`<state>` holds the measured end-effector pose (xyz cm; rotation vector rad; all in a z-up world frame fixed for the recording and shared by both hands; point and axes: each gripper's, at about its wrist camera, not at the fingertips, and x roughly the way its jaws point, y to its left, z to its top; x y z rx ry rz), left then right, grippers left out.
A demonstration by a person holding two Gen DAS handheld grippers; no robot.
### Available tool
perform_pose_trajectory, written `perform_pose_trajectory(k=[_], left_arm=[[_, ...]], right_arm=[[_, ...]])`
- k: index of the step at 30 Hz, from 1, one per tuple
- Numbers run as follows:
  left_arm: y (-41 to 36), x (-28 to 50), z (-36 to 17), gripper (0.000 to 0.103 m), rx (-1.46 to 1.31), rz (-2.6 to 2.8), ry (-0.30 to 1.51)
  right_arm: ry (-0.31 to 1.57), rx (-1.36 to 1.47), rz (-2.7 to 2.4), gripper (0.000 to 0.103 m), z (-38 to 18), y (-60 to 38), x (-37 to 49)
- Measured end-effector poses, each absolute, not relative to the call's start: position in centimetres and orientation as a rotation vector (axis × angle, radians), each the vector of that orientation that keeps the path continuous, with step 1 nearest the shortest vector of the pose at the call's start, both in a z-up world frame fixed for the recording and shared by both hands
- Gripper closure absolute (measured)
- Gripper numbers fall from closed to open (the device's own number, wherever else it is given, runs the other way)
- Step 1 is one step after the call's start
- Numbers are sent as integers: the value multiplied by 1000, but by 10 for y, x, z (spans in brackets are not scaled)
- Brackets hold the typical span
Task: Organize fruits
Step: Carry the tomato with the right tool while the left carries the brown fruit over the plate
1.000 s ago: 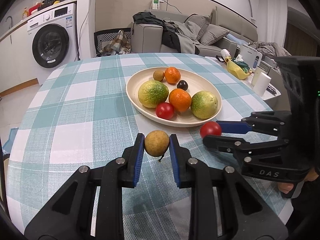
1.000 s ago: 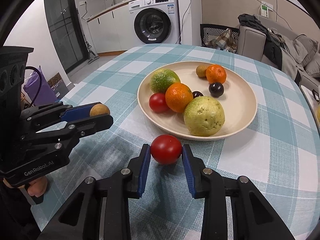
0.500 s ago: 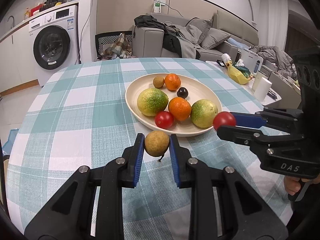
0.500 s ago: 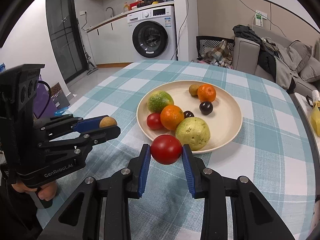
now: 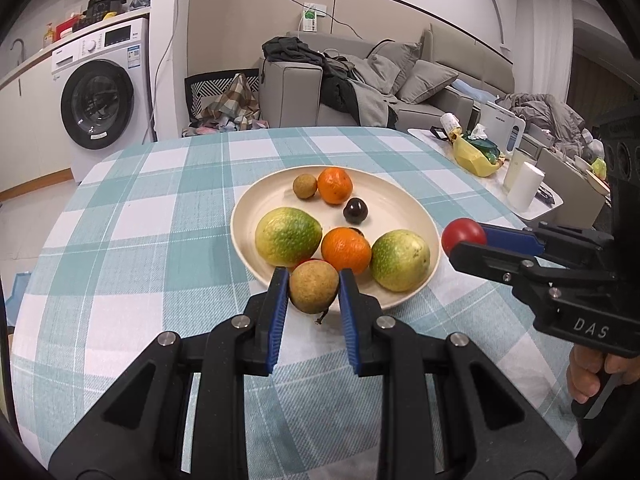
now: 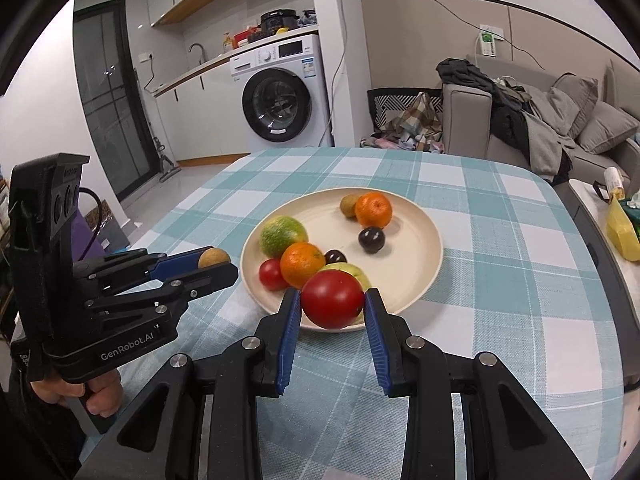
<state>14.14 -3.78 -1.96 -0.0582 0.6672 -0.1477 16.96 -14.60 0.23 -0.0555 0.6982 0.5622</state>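
Fruit is off the bench now: left gripper [image 5: 313,292] clamps a longan [image 5: 314,286] and right gripper [image 6: 331,304] a tomato [image 6: 331,299], both lifted from the cloth to the plate's [image 6: 416,292] near rim, so drop-off looks next.

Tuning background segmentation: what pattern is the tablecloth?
The tablecloth is a teal-and-white check with thin white lines. Clearest in the left wrist view.
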Motion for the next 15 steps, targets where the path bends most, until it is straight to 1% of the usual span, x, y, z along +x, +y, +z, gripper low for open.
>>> perform_pose_trajectory(k=[15], left_arm=[[-51,165,-14,81,-20,-156,644]], right_arm=[[680,7,502,70,5,-162,192]])
